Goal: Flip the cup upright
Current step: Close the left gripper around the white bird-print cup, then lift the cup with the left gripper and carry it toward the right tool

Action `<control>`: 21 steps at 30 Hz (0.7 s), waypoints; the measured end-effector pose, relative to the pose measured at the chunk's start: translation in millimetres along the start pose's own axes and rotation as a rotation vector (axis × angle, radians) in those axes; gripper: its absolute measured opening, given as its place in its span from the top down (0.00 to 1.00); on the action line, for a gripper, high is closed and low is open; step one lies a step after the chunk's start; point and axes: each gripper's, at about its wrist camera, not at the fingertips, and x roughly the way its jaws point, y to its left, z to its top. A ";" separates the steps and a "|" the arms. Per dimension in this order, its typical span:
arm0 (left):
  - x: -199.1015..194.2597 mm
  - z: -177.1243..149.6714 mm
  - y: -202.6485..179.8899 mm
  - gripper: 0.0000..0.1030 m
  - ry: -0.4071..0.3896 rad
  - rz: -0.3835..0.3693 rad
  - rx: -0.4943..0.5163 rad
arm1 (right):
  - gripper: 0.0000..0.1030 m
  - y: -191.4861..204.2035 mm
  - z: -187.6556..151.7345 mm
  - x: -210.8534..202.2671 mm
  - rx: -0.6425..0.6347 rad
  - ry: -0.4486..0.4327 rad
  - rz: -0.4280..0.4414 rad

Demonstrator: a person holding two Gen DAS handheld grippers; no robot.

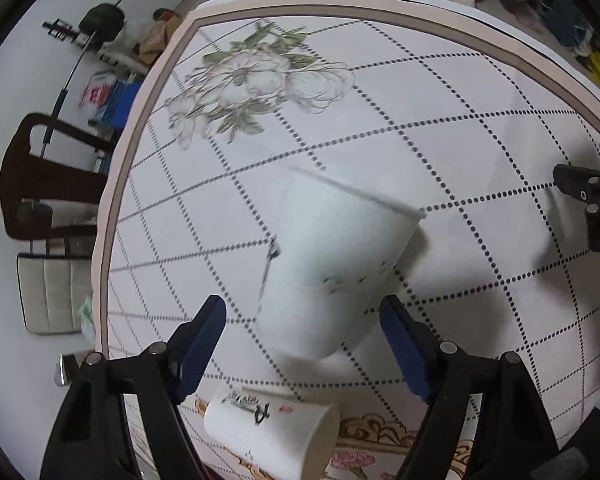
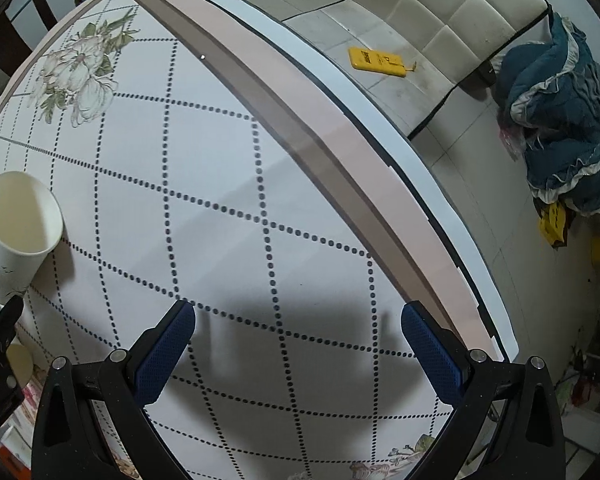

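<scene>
White paper cup [image 1: 332,272] is tilted and motion-blurred, mouth up, mid-surface [image 1: 440,112] between the spread fingers of the left gripper [image 1: 302,336], apparently untouched. Risk: unsupported, it may tip or roll. Second cup [image 1: 268,432] lies near the near edge. Right gripper [image 2: 298,354]: fingers apart, empty.

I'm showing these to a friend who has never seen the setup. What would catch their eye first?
Probably the white paper cup, blurred and tilted between the open fingers of the left gripper; the right view shows its mouth facing up. Next, the flower print on the dotted tablecloth, then the second cup lying near the table edge.
</scene>
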 end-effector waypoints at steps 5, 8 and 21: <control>6.9 9.0 -11.5 0.30 -0.003 0.016 0.044 | 0.00 -9.2 -1.2 7.2 0.011 0.008 -0.001; 10.4 12.8 -17.3 0.40 -0.004 0.031 0.062 | 0.00 -12.0 -1.4 8.6 0.012 0.009 -0.003; -9.5 8.7 -16.0 0.41 -0.040 0.069 -0.020 | 0.00 -25.8 -16.4 -6.8 0.013 -0.012 -0.003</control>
